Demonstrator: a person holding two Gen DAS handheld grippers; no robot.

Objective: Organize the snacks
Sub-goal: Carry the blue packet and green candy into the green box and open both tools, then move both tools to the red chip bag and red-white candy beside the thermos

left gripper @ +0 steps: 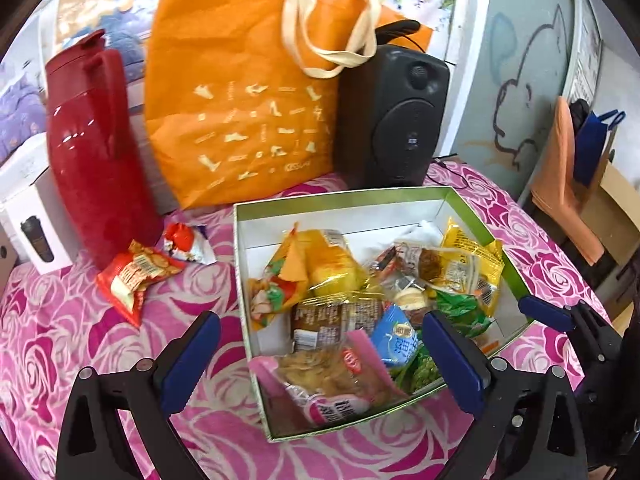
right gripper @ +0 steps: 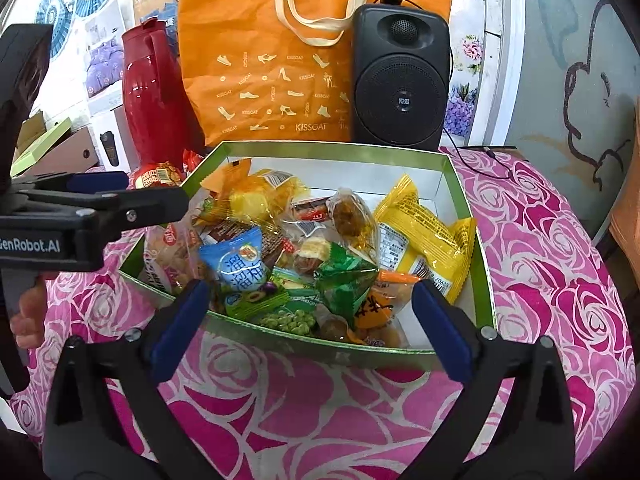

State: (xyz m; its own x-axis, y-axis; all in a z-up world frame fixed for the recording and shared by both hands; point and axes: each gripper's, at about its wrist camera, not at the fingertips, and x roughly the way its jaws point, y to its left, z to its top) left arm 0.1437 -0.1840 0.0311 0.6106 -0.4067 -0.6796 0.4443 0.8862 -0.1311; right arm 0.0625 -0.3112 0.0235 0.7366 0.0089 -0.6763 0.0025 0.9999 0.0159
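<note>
**Both grippers empty over the snack box**

Left wrist view: left gripper [left gripper: 320, 344] has its jaws spread wide, nothing between them, poised over the near-left part of the green-rimmed box [left gripper: 344, 200]. The box sits on the pink rose tablecloth [left gripper: 80, 360] and is full of wrapped snacks. Two snacks lie outside it on the cloth to its left: a red snack packet [left gripper: 134, 278] and, just behind it, a small red-and-white wrapper [left gripper: 188, 242]. Both lie at the foot of the red thermos [left gripper: 96, 152]. Behind the box stand an orange tote bag [left gripper: 248, 100] and a black speaker [left gripper: 394, 116].

Right wrist view: right gripper [right gripper: 308, 320] also has its jaws apart and empty, over the box's near wall. A blue packet [right gripper: 240, 260] and a yellow packet [right gripper: 424, 232] lie inside.
</note>
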